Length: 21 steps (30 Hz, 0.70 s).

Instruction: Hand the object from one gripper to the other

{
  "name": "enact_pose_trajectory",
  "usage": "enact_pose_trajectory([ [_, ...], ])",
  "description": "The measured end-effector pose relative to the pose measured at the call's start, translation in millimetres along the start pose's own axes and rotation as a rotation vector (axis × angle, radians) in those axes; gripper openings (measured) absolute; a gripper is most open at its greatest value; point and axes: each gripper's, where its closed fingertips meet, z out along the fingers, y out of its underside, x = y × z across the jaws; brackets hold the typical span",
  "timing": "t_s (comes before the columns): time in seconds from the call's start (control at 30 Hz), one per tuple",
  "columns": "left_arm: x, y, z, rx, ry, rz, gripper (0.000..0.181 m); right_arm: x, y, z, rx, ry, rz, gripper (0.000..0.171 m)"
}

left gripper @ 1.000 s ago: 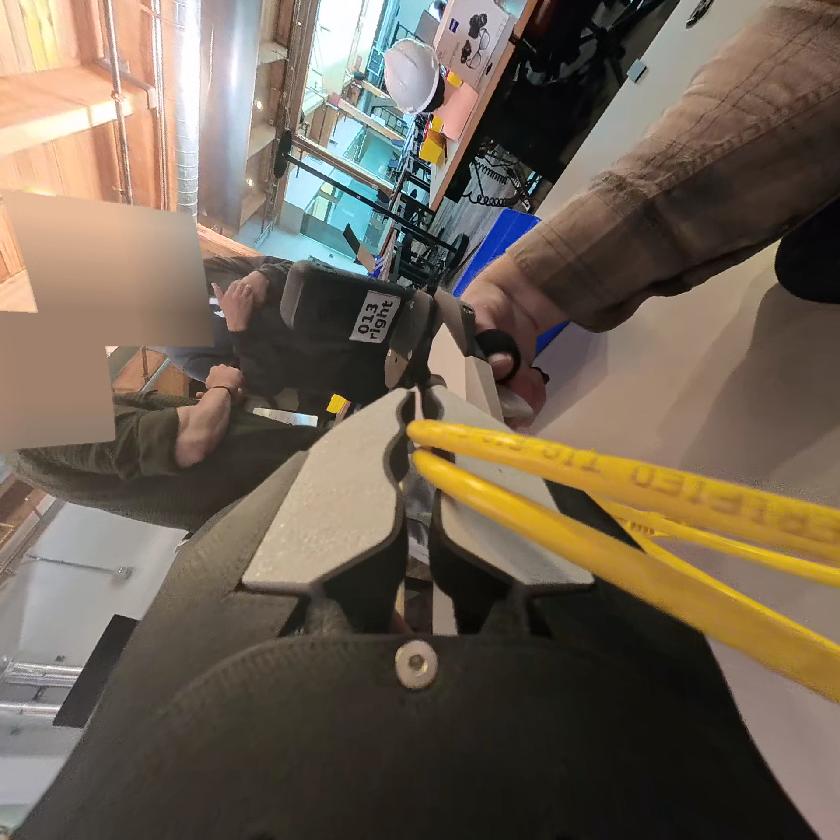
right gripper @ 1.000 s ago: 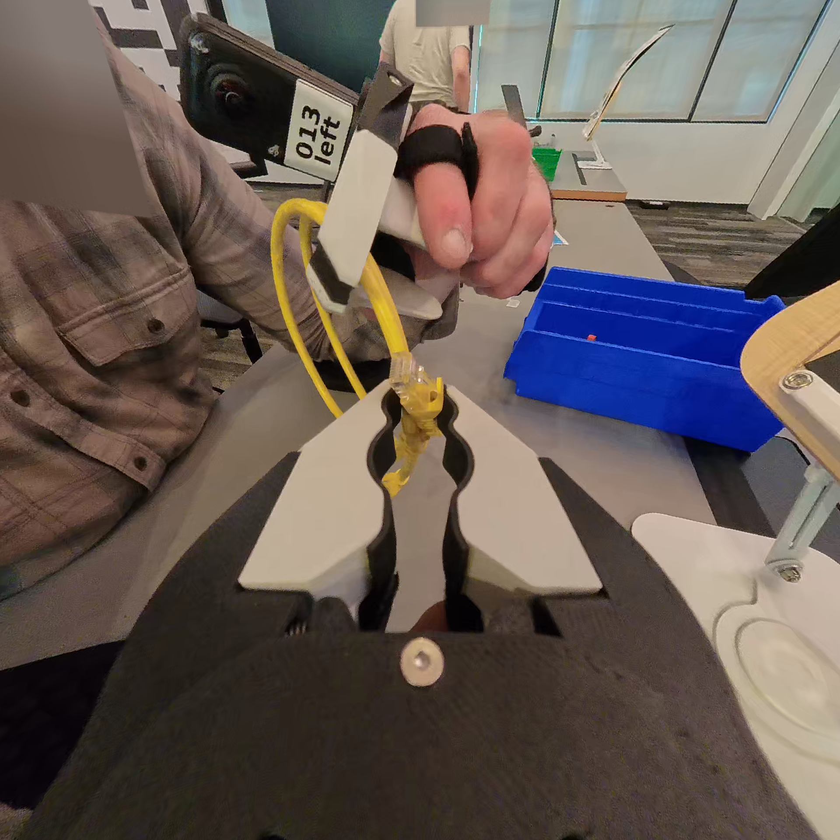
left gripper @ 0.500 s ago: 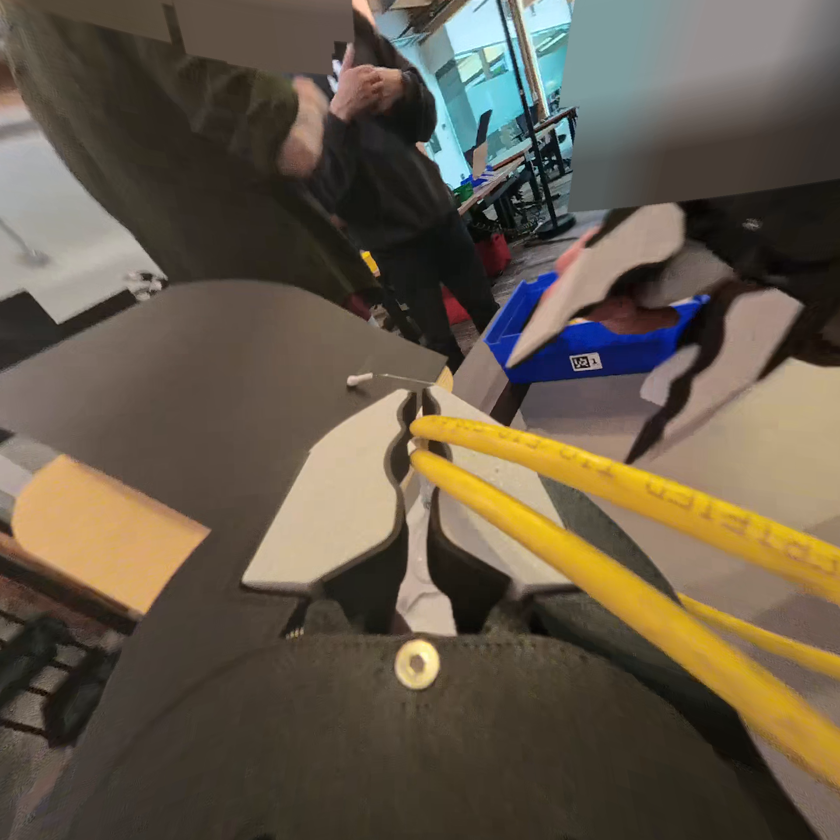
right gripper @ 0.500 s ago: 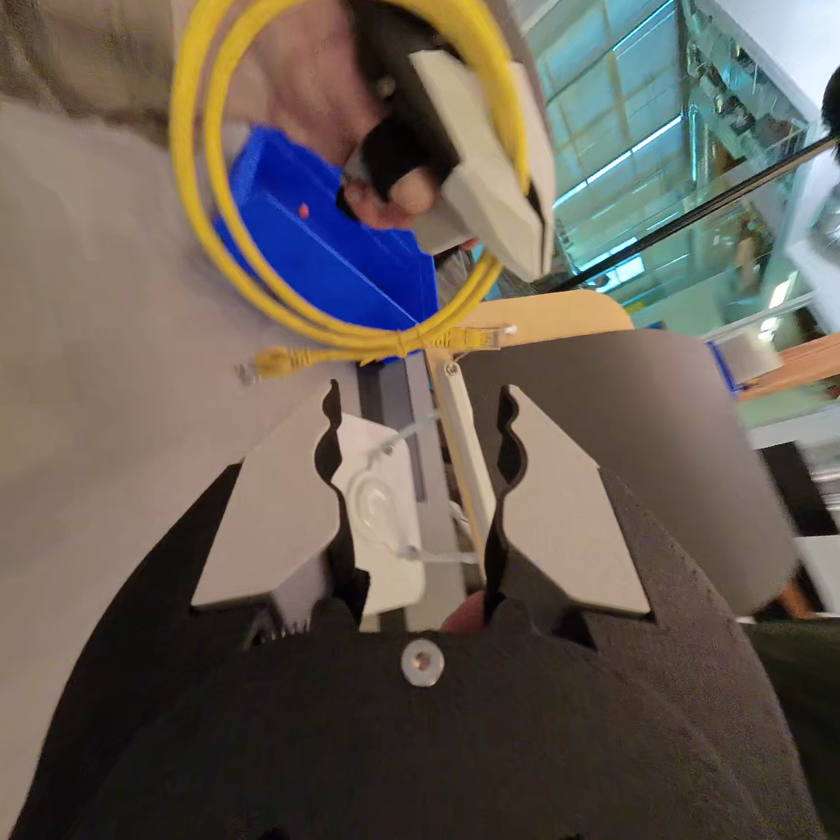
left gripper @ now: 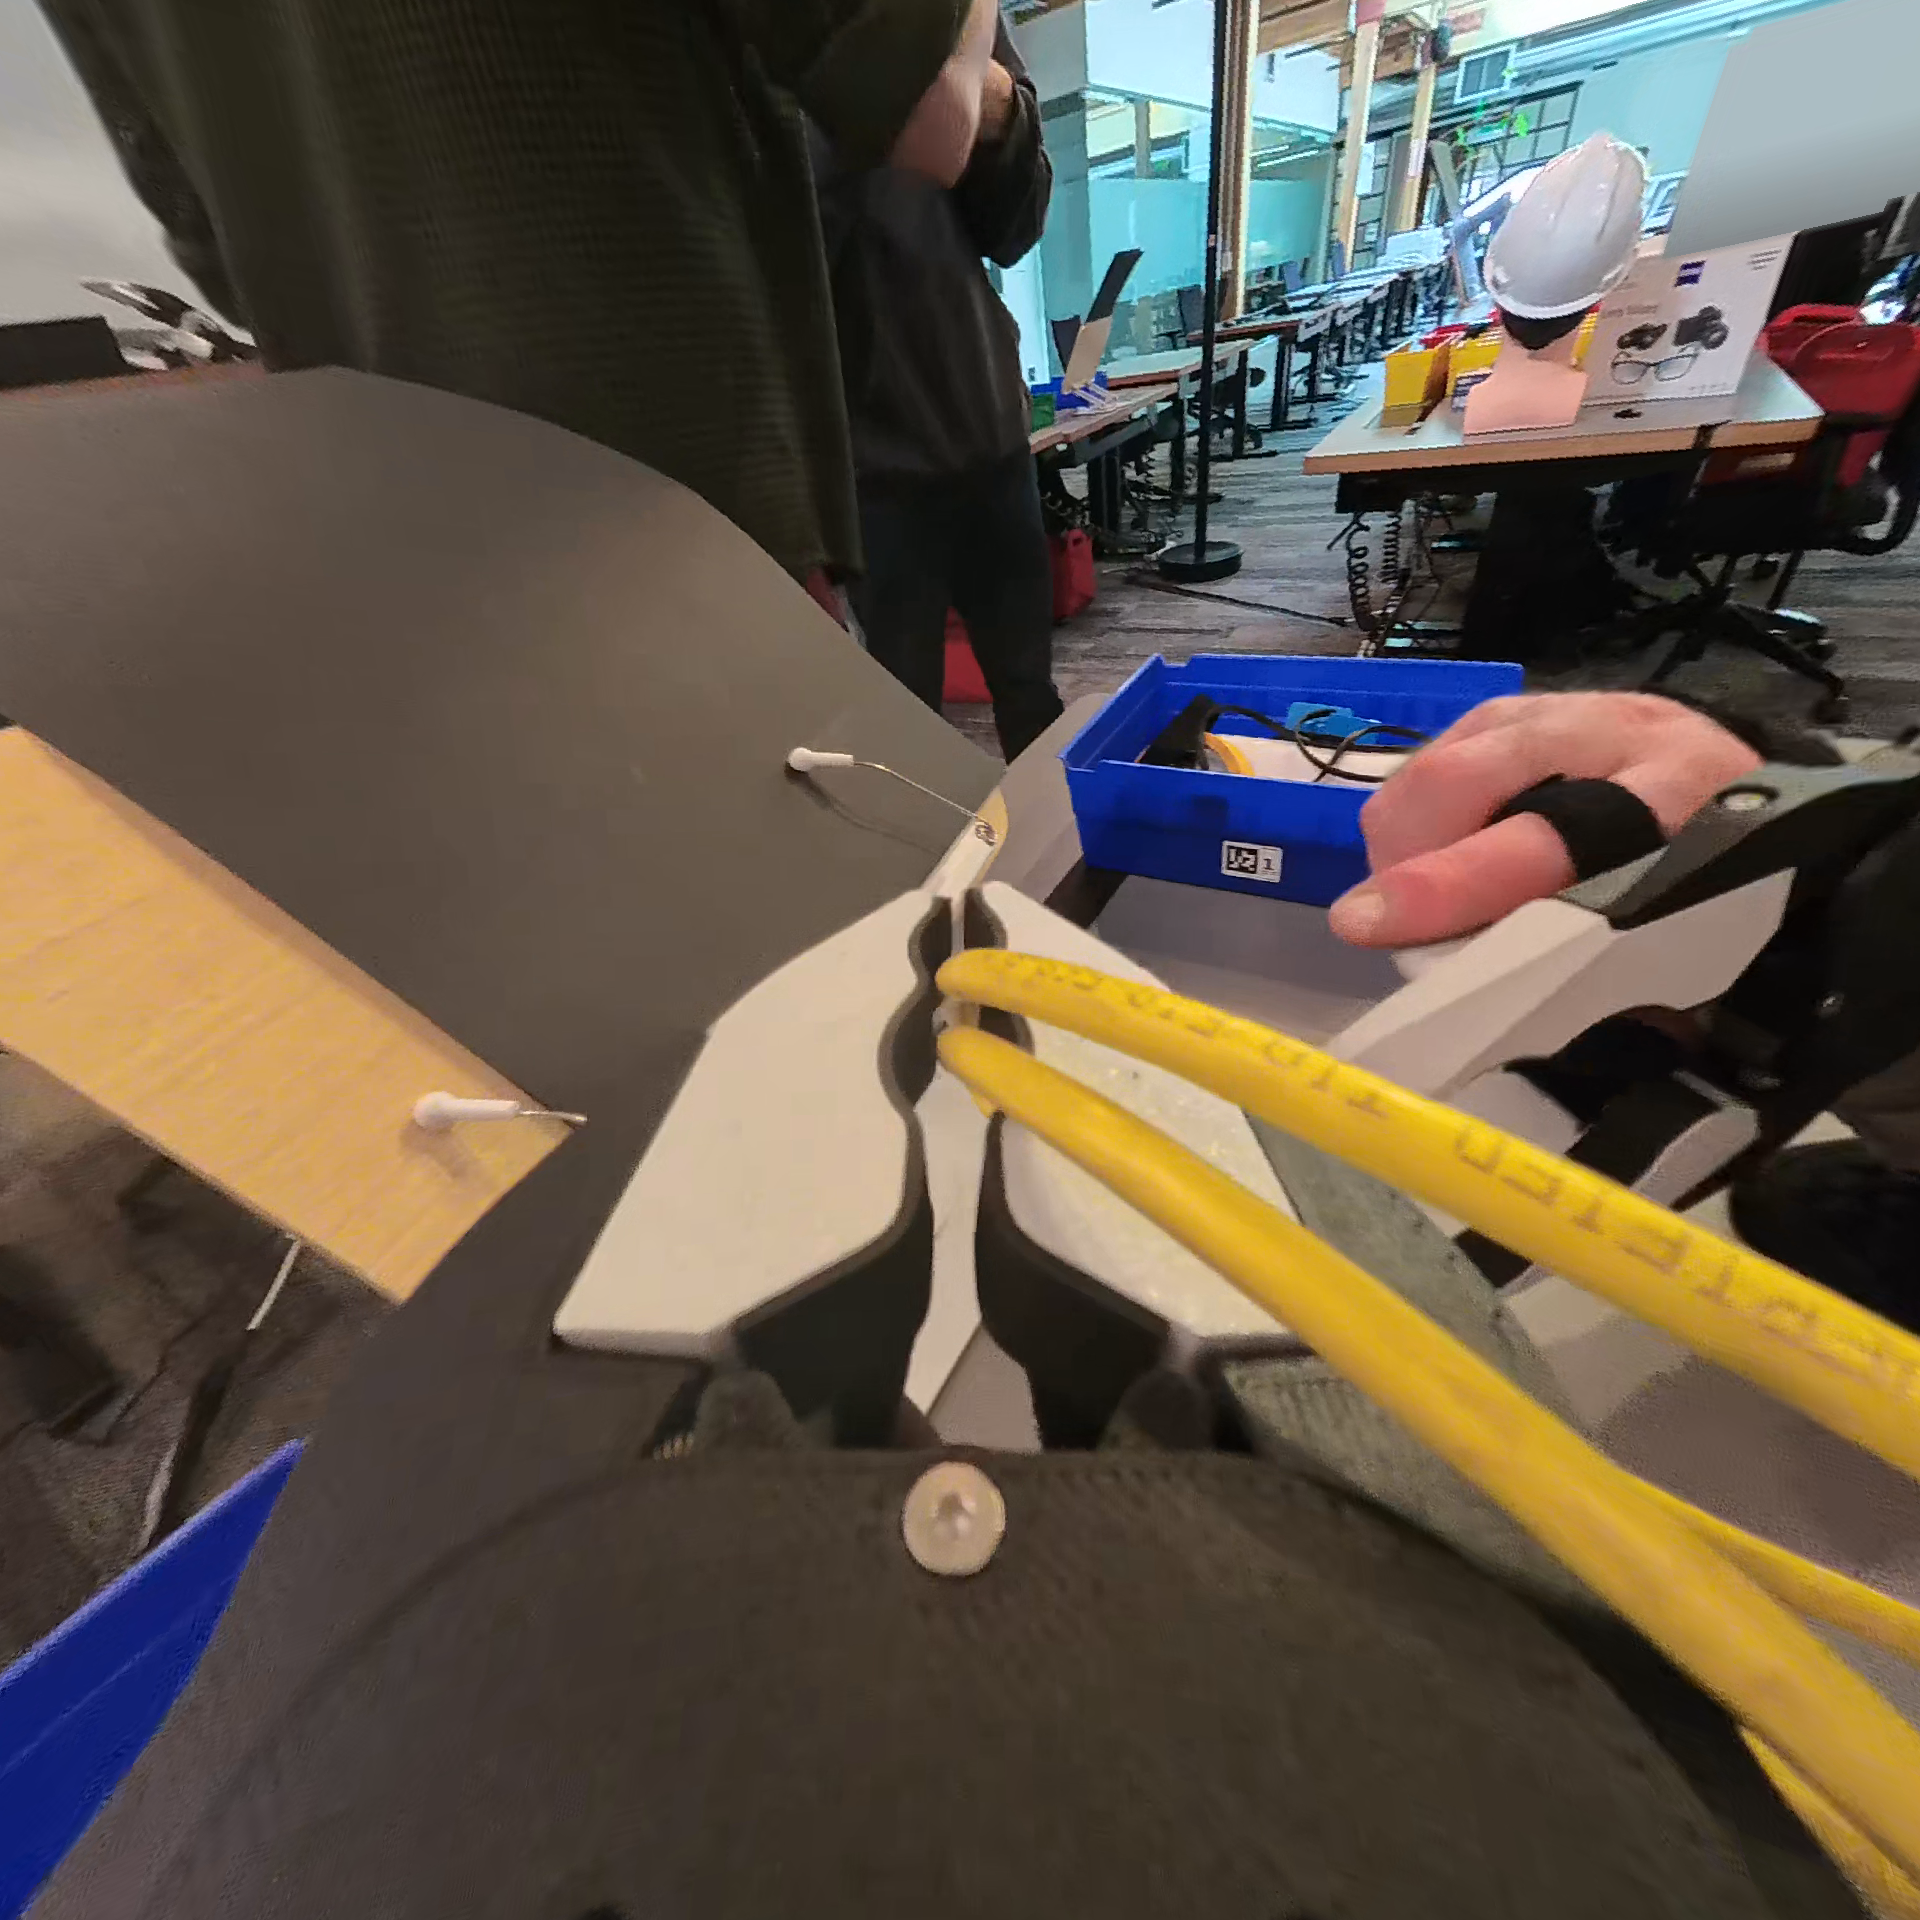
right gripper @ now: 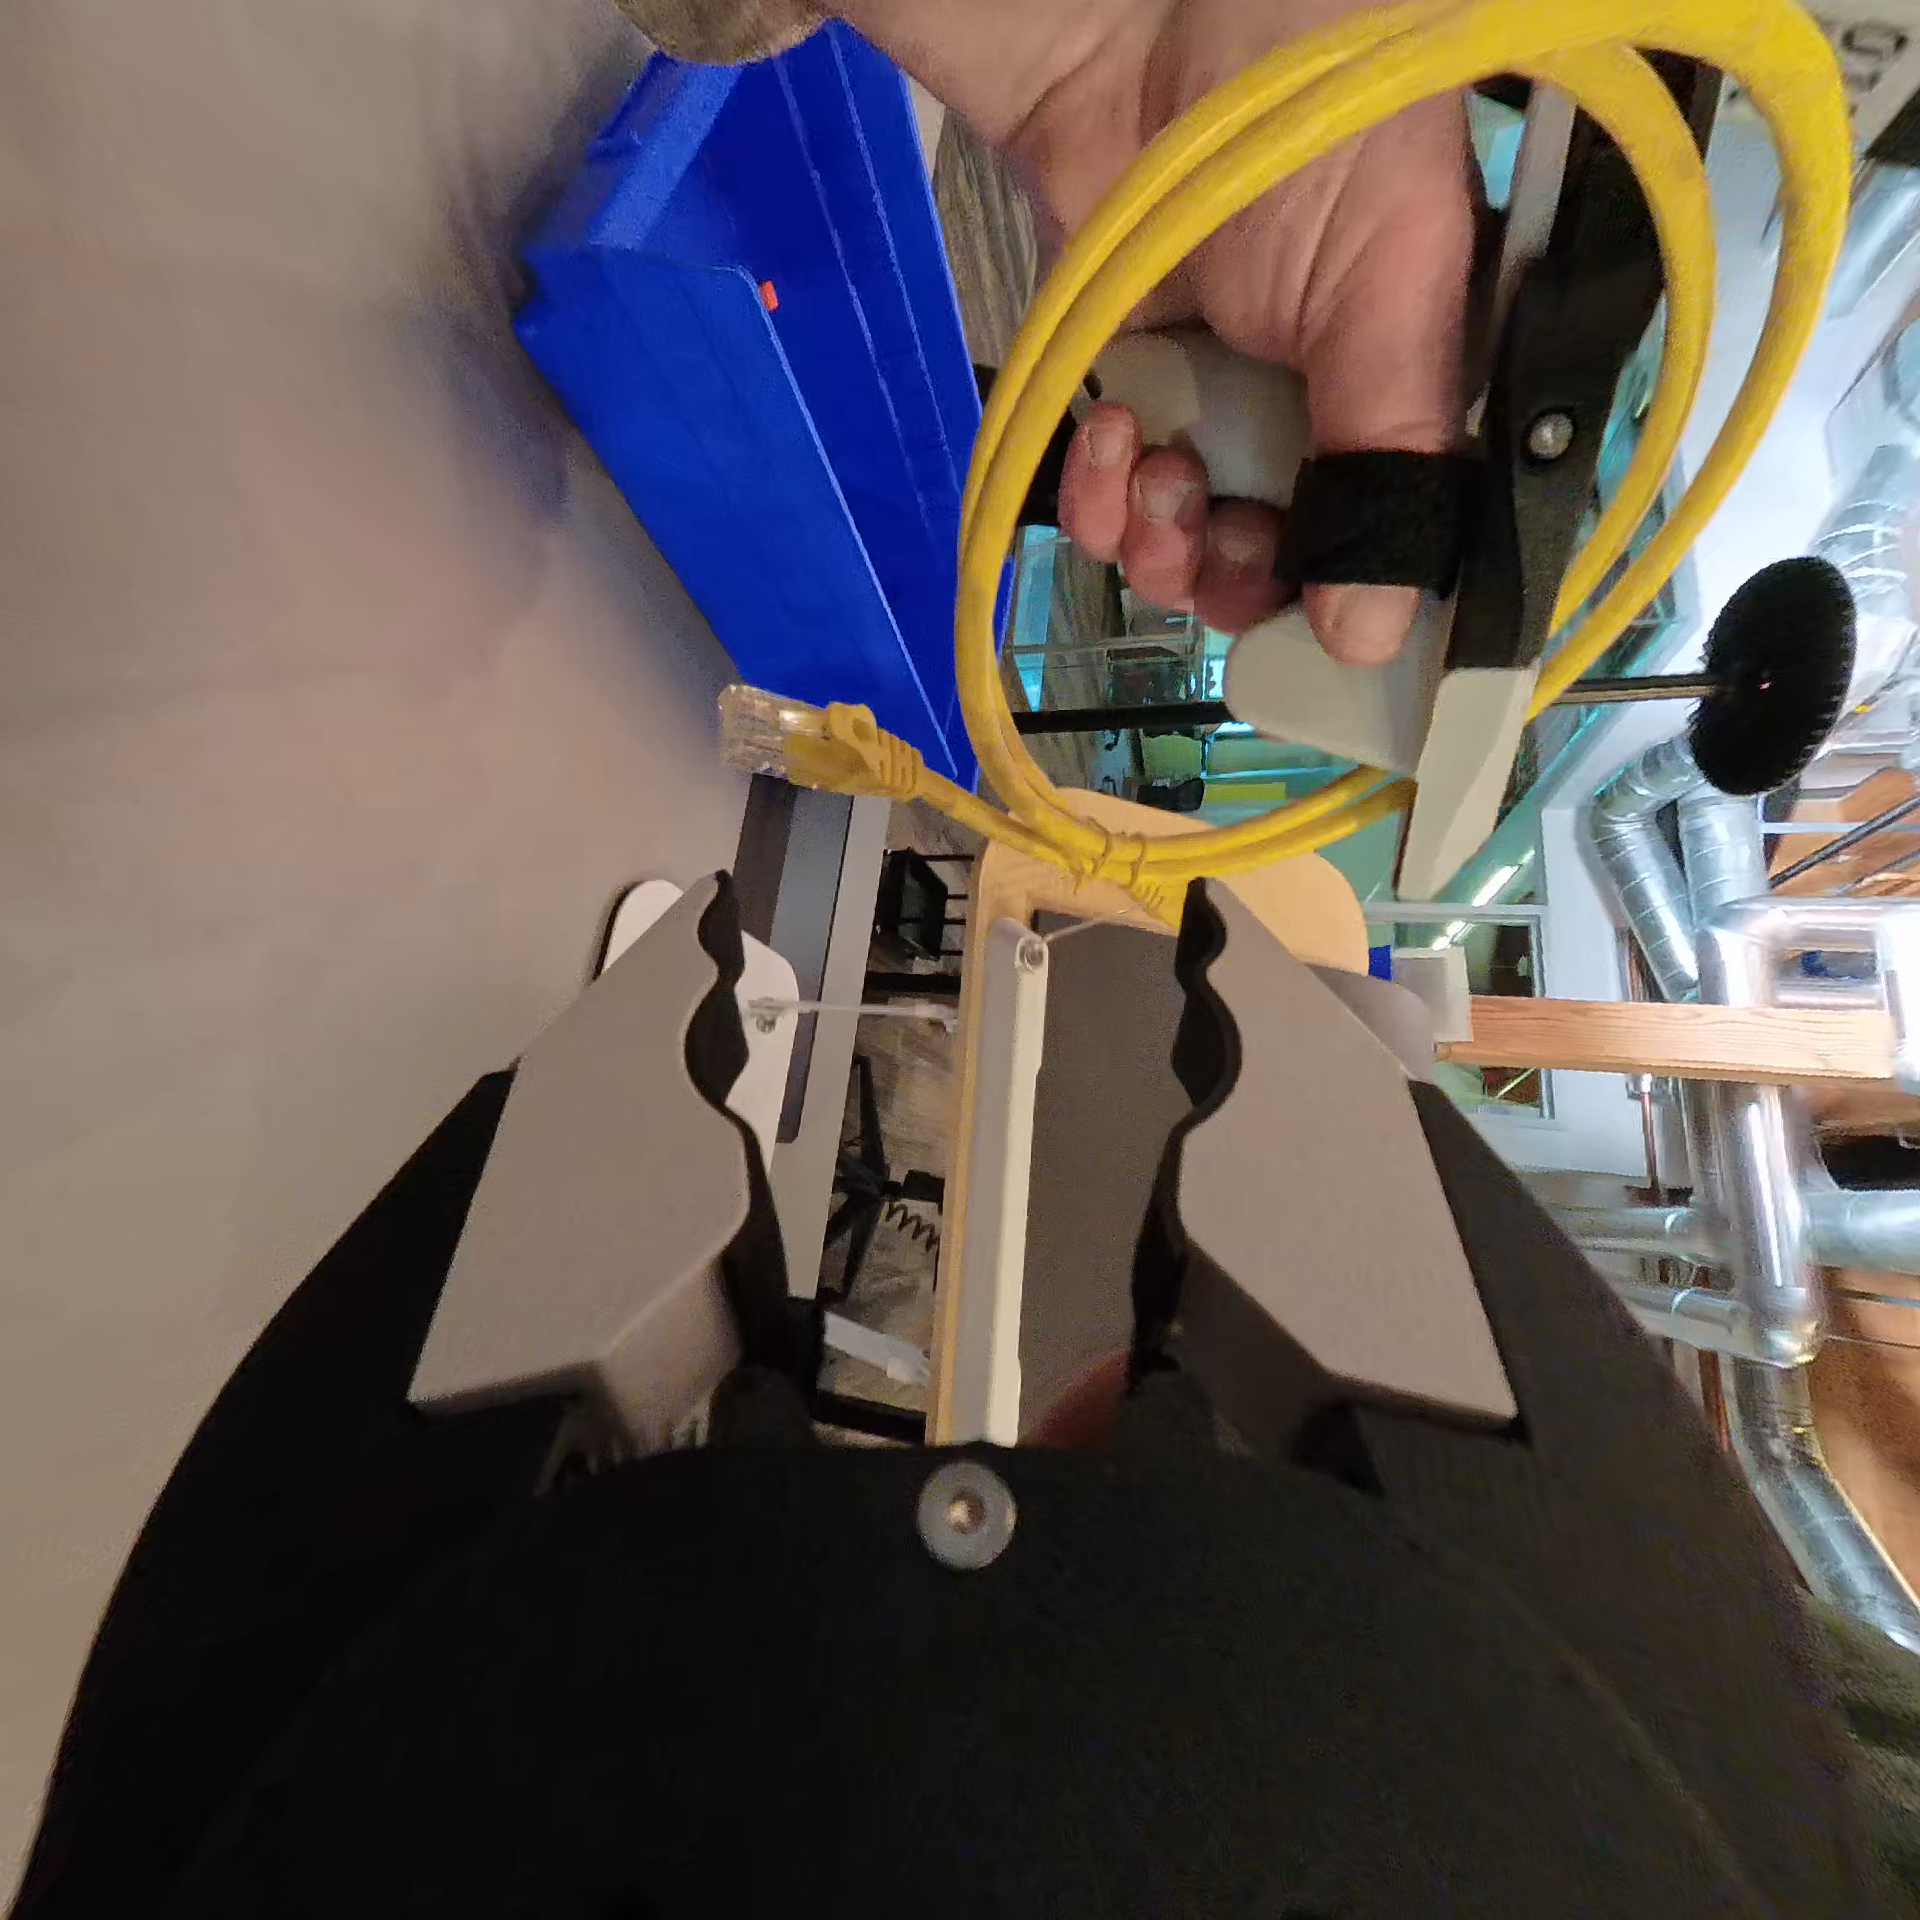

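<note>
A coiled yellow network cable (left gripper: pixel 1351 1122) is clamped in my left gripper (left gripper: pixel 956 914), which is shut on two strands of it. In the right wrist view the coil (right gripper: pixel 997 520) hangs as a loop from the left gripper (right gripper: pixel 1429 831), with a clear plug (right gripper: pixel 764 727) sticking out to the left and a tied knot (right gripper: pixel 1101 857) at the bottom. My right gripper (right gripper: pixel 956 904) is open wide and empty, its tips just below the knot. One of its fingers (left gripper: pixel 1538 977) shows at the right of the left wrist view, held by a hand (left gripper: pixel 1507 821).
A blue bin (left gripper: pixel 1226 821) with cables in it stands on the grey table (right gripper: pixel 260 520); it also shows in the right wrist view (right gripper: pixel 769 416). A black and wood panel (left gripper: pixel 416 675) with white pegs is on the left. People (left gripper: pixel 582 260) stand behind it.
My right gripper let go of the cable's plug ends and opened wide. Both grippers turned and swung, the left still shut on the cable. The coil now hangs right in front of the right gripper.
</note>
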Motion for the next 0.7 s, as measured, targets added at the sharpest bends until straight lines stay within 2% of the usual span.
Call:
enact_pose_trajectory([
  [0.1,8.9,3.5,5.2,-0.010,0.053,-0.035,0.002,-6.2,-11.4,8.4,0.029,0.005,-0.034,0.079],
  [0.23,19.1,9.6,13.9,-0.026,0.105,-0.069,0.002,-8.7,-26.5,16.3,0.065,0.036,-0.065,0.063],
  [0.37,20.1,10.7,15.7,-0.025,0.118,-0.092,0.002,-9.2,-29.8,19.6,0.080,0.054,-0.057,0.018],
  [0.6,18.1,14.0,19.7,-0.028,0.091,-0.076,0.003,-3.4,-35.0,15.0,0.142,0.022,0.103,0.013],
  [0.63,16.4,11.7,18.7,-0.013,0.086,-0.077,0.011,0.3,-35.9,12.3,0.168,0.018,0.160,0.012],
  [0.7,11.8,6.1,15.6,0.014,0.075,-0.087,0.038,9.4,-33.8,6.3,0.218,0.015,0.277,0.011],
])
